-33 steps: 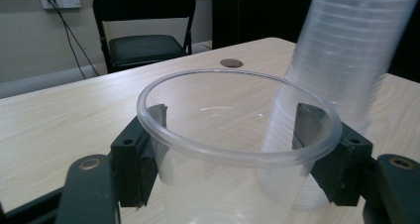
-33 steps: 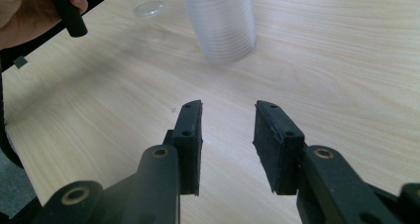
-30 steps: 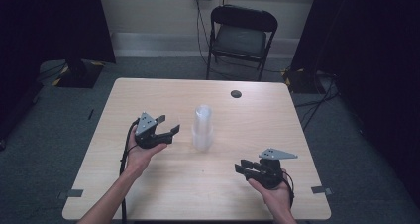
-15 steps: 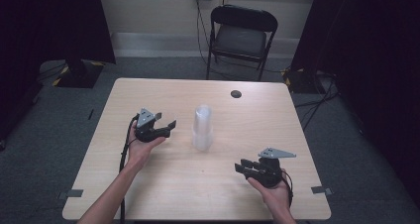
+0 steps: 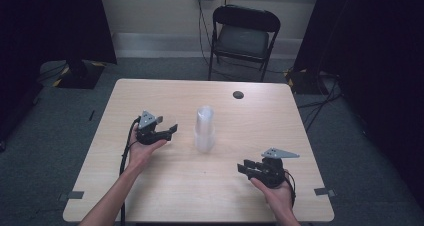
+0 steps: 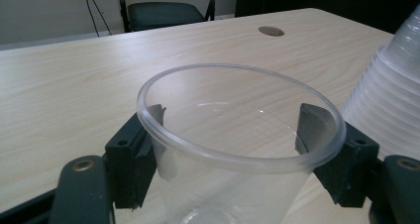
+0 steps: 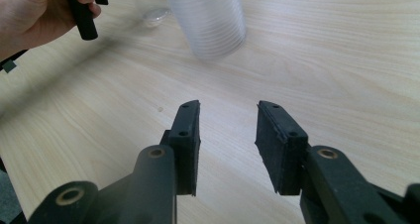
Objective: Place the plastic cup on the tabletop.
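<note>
Left gripper point(image 5: 167, 132) sits over the left half of the light wooden table point(image 5: 150, 93), and in the left gripper view it has a single clear plastic cup point(image 6: 237, 149) sitting upright between its jaws, rim up. The jaws have just been opening wider, with the cup between them. The black pads point(image 6: 141, 149) sit right at the cup's wall under the rim on both sides, but I honestly can't tell whether they press on it or have just let off.

Just to the right of that cup is the stack of clear plastic cups point(image 5: 205, 128), standing mouth-down near the middle of the table. In the left gripper view the stack point(image 6: 391, 100) is close beside the held cup, though I can't tell if they touch.

Right gripper point(image 5: 248, 168) is over the near right part of the table, well apart from the stack. Its jaws are parted with nothing between them, just bare tabletop in the right gripper view.

A small dark round disc point(image 5: 238, 94) is on the far side of the table, and a black folding chair point(image 5: 243, 36) stands past the far edge.
</note>
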The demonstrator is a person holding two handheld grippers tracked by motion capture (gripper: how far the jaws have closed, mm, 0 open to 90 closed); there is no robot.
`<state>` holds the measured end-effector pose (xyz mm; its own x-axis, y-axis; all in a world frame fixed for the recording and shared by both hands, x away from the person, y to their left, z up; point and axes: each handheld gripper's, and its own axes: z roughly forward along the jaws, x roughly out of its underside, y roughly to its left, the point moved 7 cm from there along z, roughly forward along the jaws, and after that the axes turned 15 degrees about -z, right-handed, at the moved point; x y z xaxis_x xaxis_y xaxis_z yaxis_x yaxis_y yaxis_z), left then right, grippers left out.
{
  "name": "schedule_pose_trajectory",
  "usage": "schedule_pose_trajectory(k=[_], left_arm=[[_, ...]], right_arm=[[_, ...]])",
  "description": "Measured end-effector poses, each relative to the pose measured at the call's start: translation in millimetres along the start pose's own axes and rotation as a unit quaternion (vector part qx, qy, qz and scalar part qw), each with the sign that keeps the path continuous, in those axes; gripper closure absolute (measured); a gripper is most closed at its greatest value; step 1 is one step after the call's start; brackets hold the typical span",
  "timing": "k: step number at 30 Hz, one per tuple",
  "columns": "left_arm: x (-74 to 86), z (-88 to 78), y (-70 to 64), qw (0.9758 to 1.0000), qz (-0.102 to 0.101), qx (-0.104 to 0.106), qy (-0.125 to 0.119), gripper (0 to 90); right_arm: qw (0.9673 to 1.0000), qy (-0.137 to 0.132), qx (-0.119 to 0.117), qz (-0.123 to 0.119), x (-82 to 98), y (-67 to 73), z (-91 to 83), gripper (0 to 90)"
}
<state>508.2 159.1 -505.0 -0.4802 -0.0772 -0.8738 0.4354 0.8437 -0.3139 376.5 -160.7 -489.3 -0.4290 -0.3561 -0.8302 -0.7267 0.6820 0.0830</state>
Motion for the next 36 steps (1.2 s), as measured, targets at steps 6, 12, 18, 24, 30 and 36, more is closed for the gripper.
schedule_pose_trajectory(k=[6,12,18,24,30,36], left_arm=[[7.7,-2.6,2.6,0.9998,0.003,-0.006,0.019,27.1],[12.8,-3.1,3.9,0.9996,-0.001,-0.005,0.027,20.8],[16.1,-6.0,7.6,0.9988,-0.012,-0.014,0.044,15.6],[16.2,-12.1,4.8,0.9982,-0.007,-0.014,0.059,15.7],[15.5,-20.9,2.6,0.9976,-0.002,-0.015,0.067,16.0],[17.9,-34.5,2.0,0.9974,0.000,-0.007,0.072,16.5]], right_arm=[[1.0000,-0.002,0.002,-0.003,-1.6,1.5,-1.7,61.5],[1.0000,-0.002,-0.001,-0.005,-3.7,2.9,1.1,61.0],[1.0000,-0.002,0.000,-0.008,-4.9,4.6,1.1,58.7],[0.9999,-0.007,0.010,-0.007,-4.2,1.6,-4.1,56.2],[0.9992,-0.020,0.034,0.001,-4.5,-10.3,-10.9,51.3],[0.9986,-0.020,0.049,0.005,-1.7,-19.0,-13.0,46.8]])
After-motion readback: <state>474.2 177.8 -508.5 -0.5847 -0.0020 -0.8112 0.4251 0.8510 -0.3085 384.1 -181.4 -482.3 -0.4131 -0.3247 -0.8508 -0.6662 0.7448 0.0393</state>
